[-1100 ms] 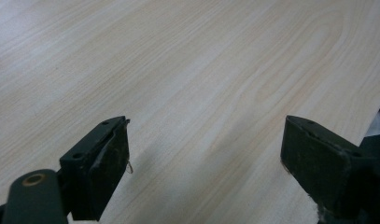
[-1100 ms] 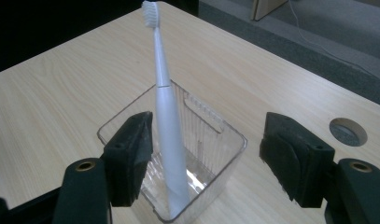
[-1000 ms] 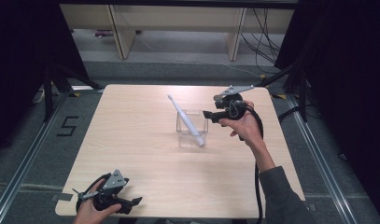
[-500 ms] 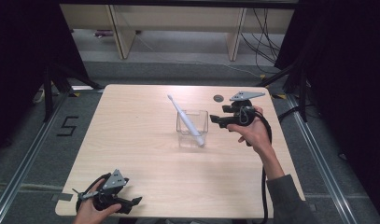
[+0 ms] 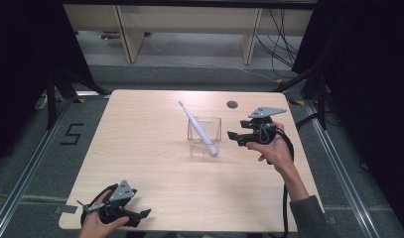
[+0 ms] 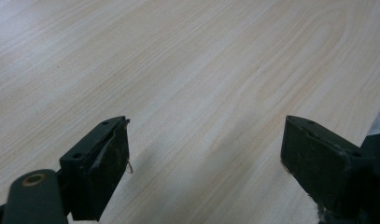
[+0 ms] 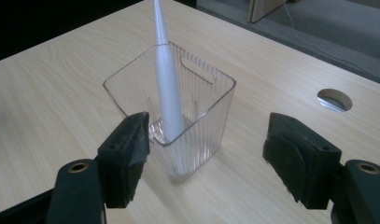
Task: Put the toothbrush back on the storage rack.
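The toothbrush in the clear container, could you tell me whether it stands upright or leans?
It leans. The toothbrush has its thick end down inside the clear container and slants across it, its thin end rising past the rim.

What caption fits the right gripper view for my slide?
Open jaws of the right gripper face a clear cup holding a leaning white toothbrush.

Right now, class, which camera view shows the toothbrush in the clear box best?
The right gripper view: the toothbrush stands close up, leaning inside the clear box, though its head is cut off at the top. The high view shows all of the toothbrush, but small. The left gripper view looks at bare table.
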`<act>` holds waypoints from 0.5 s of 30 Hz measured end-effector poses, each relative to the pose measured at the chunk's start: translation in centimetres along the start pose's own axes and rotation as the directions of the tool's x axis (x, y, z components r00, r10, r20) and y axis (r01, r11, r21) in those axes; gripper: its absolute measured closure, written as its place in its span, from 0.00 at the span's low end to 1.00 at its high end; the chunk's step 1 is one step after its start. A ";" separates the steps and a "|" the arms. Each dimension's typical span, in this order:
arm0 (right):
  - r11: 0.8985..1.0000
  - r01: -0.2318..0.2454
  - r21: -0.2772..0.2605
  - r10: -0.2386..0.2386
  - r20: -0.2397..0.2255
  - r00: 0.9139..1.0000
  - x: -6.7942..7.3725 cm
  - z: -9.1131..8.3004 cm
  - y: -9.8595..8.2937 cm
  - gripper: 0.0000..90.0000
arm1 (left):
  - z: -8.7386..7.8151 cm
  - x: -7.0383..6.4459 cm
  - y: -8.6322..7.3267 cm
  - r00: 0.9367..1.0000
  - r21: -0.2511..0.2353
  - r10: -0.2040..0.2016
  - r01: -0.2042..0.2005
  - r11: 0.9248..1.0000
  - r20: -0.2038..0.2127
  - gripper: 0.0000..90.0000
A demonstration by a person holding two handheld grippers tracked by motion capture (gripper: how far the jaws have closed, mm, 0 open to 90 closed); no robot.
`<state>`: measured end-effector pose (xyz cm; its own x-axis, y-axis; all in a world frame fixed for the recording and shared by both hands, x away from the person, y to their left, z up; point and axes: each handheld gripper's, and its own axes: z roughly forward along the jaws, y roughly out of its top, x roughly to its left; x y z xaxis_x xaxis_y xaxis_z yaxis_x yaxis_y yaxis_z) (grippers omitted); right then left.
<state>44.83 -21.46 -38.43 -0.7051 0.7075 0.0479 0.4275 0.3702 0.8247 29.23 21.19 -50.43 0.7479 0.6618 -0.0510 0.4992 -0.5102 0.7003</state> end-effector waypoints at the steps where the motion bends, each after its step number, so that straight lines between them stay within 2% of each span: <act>1: 1.000 -0.019 -0.006 0.019 0.000 1.000 0.2 0.1 -0.2 0.35 | 0.0 0.0 0.0 1.000 0.000 0.000 0.000 1.000 0.000 0.17; 5: 1.000 0.005 0.011 -0.005 0.002 1.000 -0.1 0.1 -1.0 0.35 | 0.0 0.0 0.0 1.000 0.000 0.001 -0.001 1.000 0.001 0.17; 6: 1.000 -0.017 0.013 0.017 0.005 1.000 0.0 0.1 -1.2 0.35 | 0.0 -0.1 0.0 1.000 0.000 0.000 0.000 1.000 0.001 0.17; 8: 1.000 -0.003 0.003 0.003 -0.002 1.000 -0.4 0.2 -1.5 0.35 | 0.0 0.0 0.0 1.000 0.001 -0.001 0.001 1.000 0.000 0.17; 9: 0.999 -0.031 0.012 0.031 -0.001 1.000 -0.3 0.1 -1.8 0.35 | 0.0 0.0 0.0 1.000 0.001 -0.002 0.002 1.000 0.001 0.17; 10: 1.000 -0.016 0.002 0.016 0.001 1.000 -0.4 0.1 -1.9 0.35 | 0.0 0.0 0.0 1.000 0.005 0.002 -0.002 1.000 -0.004 0.17; 11: 0.999 -0.042 0.010 0.042 0.004 0.999 -0.3 0.0 -2.0 0.35 | 0.0 -0.1 0.0 1.000 0.001 -0.003 0.003 1.000 0.001 0.17; 13: 1.000 -0.030 -0.002 0.030 0.005 1.000 -0.3 -0.1 -2.3 0.35 | 0.0 0.0 0.0 1.000 -0.001 -0.003 0.003 1.000 0.001 0.17; 14: 1.000 -0.009 -0.002 0.009 -0.002 1.000 -0.4 -0.1 -2.3 0.34 | 0.0 0.0 0.0 1.000 0.000 -0.002 0.002 1.000 0.000 0.17; 15: 1.000 -0.024 0.001 0.024 -0.005 1.000 -0.2 -0.2 -2.5 0.34 | 0.0 0.0 0.0 1.000 0.001 -0.001 0.001 1.000 0.001 0.17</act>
<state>43.80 -22.65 -40.36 -0.6972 0.7133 0.0709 0.4449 0.3531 0.8230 29.26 21.19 -50.45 0.7479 0.6618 -0.0523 0.5003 -0.5102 0.6996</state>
